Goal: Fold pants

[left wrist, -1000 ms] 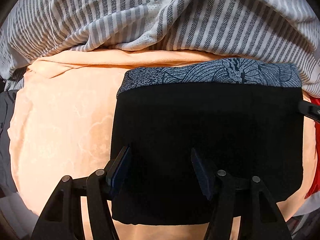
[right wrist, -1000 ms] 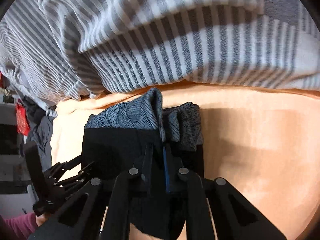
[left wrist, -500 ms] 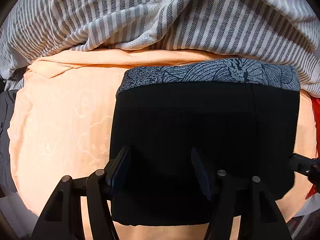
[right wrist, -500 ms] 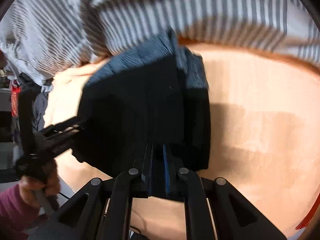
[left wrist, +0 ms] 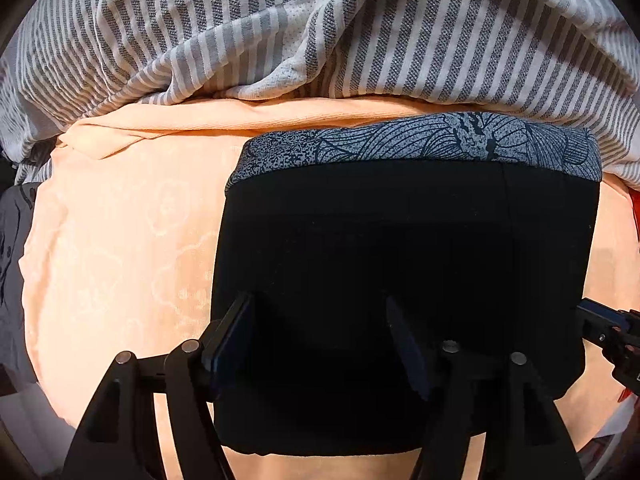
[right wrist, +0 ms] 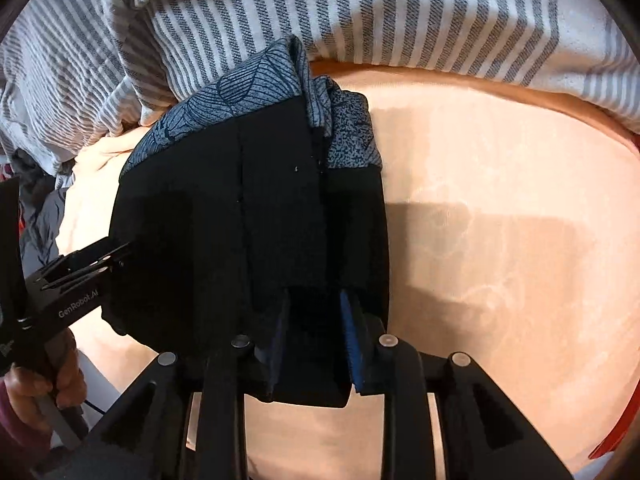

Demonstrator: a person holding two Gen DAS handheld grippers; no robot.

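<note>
Now the black pants (left wrist: 404,280), already folded into a squat block, lie on the peach blanket (left wrist: 120,248) directly under both grippers, with the patterned waistband (left wrist: 420,144) at the edge farthest from each of them, up against the heap of striped bedding (left wrist: 320,32). The left gripper (left wrist: 320,344) hangs straight down over the near half of the block, its jaws set wide and gripping nothing, the dark cloth simply lying beneath the gap between them. The right gripper (right wrist: 316,332) sits at the block's right-hand edge, tilted steeply down, and its jaws have just been opening: a thick fold of black cloth is between them, yet the blue pad (right wrist: 352,344) on one side stands off it with a sliver of shadow showing, so I would call the grip let go rather than held. From the right gripper the block runs away ahead and off to the left, its long side pointing toward the waistband, where a doubled layer (right wrist: 344,128) stands a little proud. The right one is plainly the nearer to that loose edge, while the left is over the middle. At the bottom left of the right-hand view a hand (right wrist: 36,384) in a dark red sleeve grips the handle of the left tool. To my eye the fold is nearly done, and what remains turns on whether that raised right-hand layer settles flat once it is released
</note>
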